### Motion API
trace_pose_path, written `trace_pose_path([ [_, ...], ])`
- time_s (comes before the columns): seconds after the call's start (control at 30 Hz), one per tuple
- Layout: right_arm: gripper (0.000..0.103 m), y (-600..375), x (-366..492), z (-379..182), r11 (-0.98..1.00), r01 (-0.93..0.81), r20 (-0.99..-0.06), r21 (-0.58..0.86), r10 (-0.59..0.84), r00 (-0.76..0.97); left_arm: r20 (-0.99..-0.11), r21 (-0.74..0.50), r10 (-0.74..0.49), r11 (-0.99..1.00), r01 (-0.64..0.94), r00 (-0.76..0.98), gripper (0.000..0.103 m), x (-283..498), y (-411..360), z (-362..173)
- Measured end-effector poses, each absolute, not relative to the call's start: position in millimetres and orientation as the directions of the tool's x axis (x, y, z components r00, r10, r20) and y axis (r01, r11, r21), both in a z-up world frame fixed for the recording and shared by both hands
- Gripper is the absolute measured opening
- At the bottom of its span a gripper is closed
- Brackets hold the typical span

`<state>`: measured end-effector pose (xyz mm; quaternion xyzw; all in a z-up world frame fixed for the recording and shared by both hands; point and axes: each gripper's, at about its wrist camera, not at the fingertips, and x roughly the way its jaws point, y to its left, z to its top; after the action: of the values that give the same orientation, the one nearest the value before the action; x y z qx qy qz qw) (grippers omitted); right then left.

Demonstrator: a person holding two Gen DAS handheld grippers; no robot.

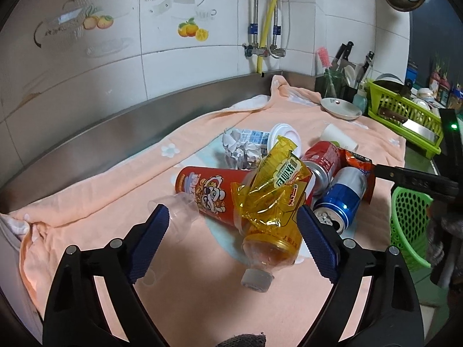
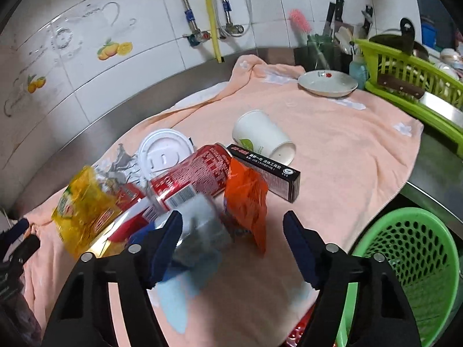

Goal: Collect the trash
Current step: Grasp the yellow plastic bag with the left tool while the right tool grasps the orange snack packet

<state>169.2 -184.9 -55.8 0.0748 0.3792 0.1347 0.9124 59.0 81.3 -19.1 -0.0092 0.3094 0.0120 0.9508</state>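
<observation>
Left claw (image 1: 233, 238), jaws apart, straddles crushed bottle (image 1: 270, 202): light, crinkly, slippery; grip its stiffer neck.

towel (image 1: 121, 193): soft matt peach cloth
crushed bottle (image 1: 272, 202): clear glossy plastic, shiny yellow film label
blue can (image 1: 344, 199): glossy metal
red can (image 2: 202, 173): glossy printed metal
paper cup (image 2: 260, 138): matt white paper
basket (image 2: 411, 260): smooth green perforated plastic
finger pads (image 1: 317, 243): rough-textured blue
backsplash (image 1: 86, 133): brushed metal
</observation>
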Motion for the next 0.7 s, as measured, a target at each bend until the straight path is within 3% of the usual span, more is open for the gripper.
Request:
trace_pose_path([
  [0.43, 0.049, -198.5, 227.3, -84.9, 0.91, -0.144, -0.728, 0.389, 0.399, 0.557, -0.615, -0.033, -0.052, 0.999, 0.039, 0.787, 0.084, 78.7, 81.5, -25.0],
  [0.7, 0.044, -196.2, 231.0, -91.5, 0.907, -0.153, -0.734, 0.393, 0.409, 0.542, -0.634, 0.014, -0.064, 0.995, 0.095, 0.77, 0.084, 102.0, 67.7, -25.4],
])
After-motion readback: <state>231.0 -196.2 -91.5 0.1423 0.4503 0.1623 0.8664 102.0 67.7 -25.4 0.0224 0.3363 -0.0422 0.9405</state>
